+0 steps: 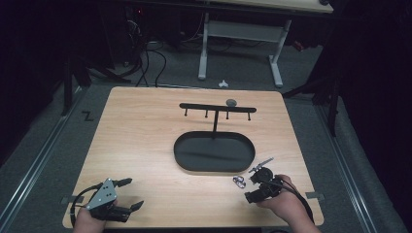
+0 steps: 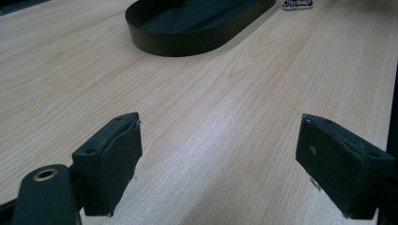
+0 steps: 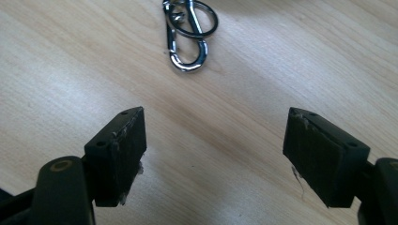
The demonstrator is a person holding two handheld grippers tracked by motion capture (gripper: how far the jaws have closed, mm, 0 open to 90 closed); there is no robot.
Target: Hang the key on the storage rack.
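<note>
Right gripper view: spread-jawed right gripper (image 3: 213, 154) faces shiny metal carabiner (image 3: 187, 35) on woodgrain table (image 3: 70, 70).

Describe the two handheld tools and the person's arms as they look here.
Both tools are black. The left tool carries a grey three-cornered plate on top, and a black cable loops from it. The right tool trails a black cable over the hand. Each has two blocky black jaws with flat, scuffed pads and small screw holes; a brass-ringed hole sits on the frame. No sleeves reach the hands.
</note>
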